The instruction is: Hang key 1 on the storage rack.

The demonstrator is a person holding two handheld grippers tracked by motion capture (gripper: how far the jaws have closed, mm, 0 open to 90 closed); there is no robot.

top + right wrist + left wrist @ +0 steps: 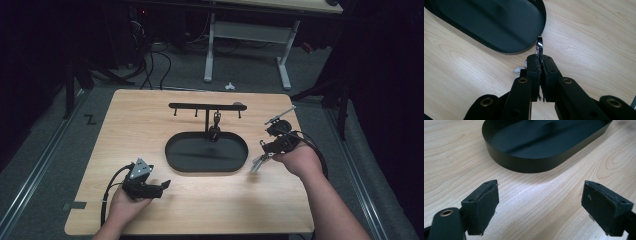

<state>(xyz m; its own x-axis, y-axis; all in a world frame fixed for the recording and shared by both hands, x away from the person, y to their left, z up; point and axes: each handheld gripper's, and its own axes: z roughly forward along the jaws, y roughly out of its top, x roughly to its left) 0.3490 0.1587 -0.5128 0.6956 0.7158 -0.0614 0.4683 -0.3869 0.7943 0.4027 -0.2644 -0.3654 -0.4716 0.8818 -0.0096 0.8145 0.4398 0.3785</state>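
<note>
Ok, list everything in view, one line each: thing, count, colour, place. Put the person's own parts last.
table: one, light wood, fills the middle of the high view
tray: one, black, oval, mid-table
rack: one, black T-shaped bar with small hooks, standing at the tray's far edge
hanging item: one, dark, on a rack hook; too small to identify
desk: one, white legs, on the floor beyond the table
shiny piece: one, silver metal, pinched in the right tool, beside the tray rim
left tool: one, black, jaws wide apart over bare wood, near side of the tray
right tool: one, black, jaws closed on the shiny piece
hands: two, left and right, each holding a tool
</note>
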